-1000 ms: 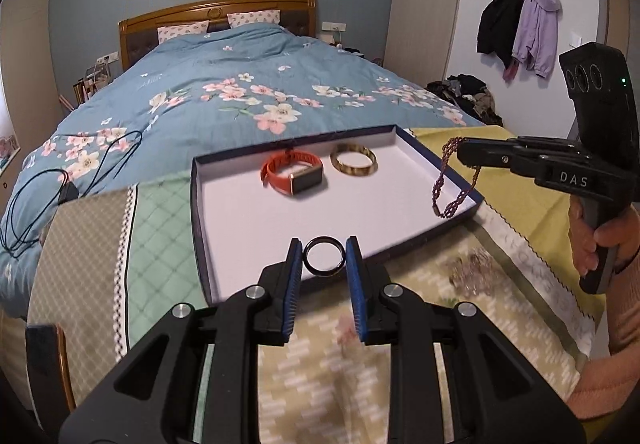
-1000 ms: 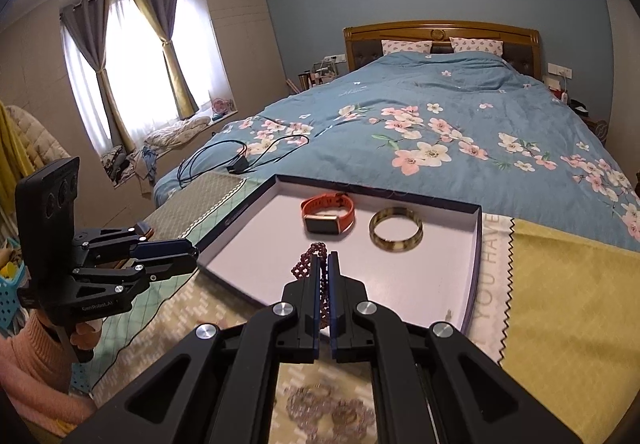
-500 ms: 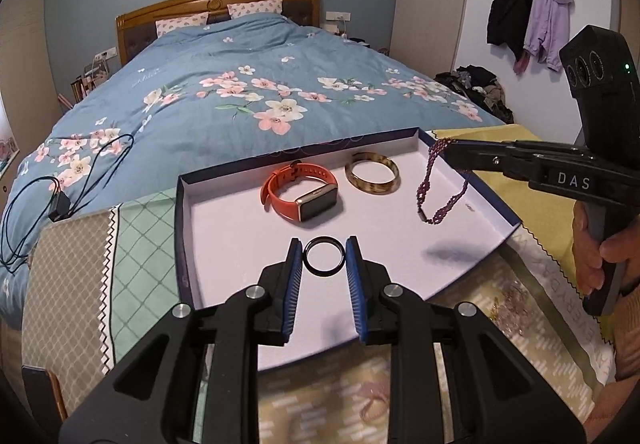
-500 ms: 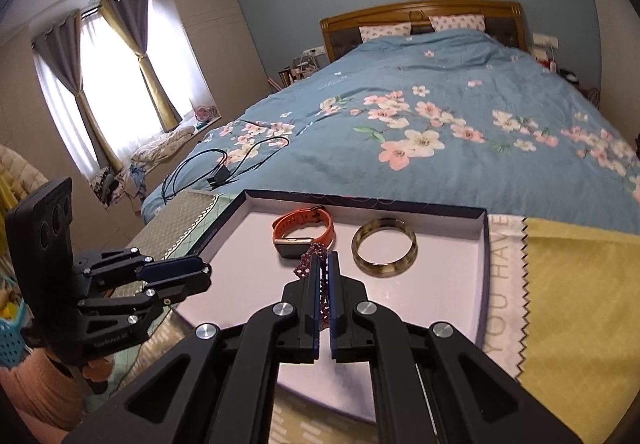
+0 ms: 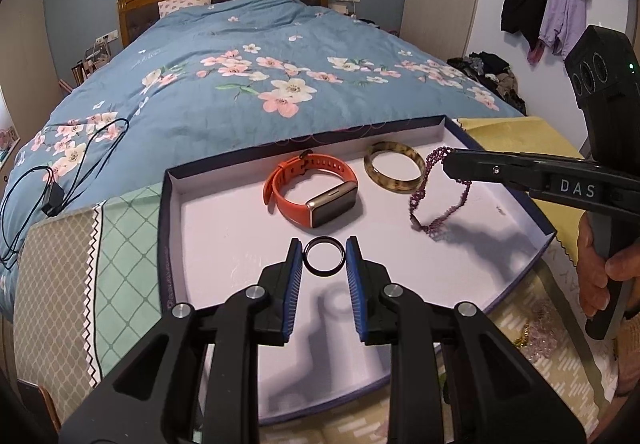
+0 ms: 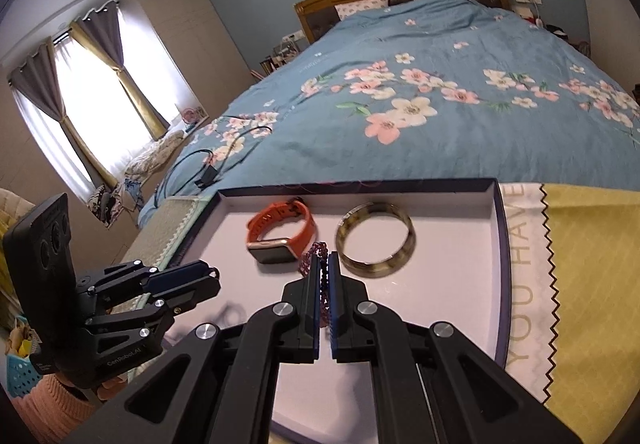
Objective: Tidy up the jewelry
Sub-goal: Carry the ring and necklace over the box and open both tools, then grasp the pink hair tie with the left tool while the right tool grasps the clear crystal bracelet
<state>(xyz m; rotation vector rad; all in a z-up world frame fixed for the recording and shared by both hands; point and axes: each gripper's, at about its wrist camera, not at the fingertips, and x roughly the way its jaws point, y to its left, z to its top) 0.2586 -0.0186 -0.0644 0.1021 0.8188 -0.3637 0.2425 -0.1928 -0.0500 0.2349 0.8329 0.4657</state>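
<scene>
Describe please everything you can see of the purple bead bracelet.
The purple bead bracelet is a loop of small, glossy, dark purple beads on a flexible string. The right gripper is shut on its upper part, so it hangs limp above the white floor of the tray. Its lowest beads are at or near the floor, close to the amber bangle; contact cannot be told.

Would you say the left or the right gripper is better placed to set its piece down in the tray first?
Probably the right gripper: its purple bead bracelet already dangles to the tray floor, while the left gripper holds the black ring above it.
</scene>
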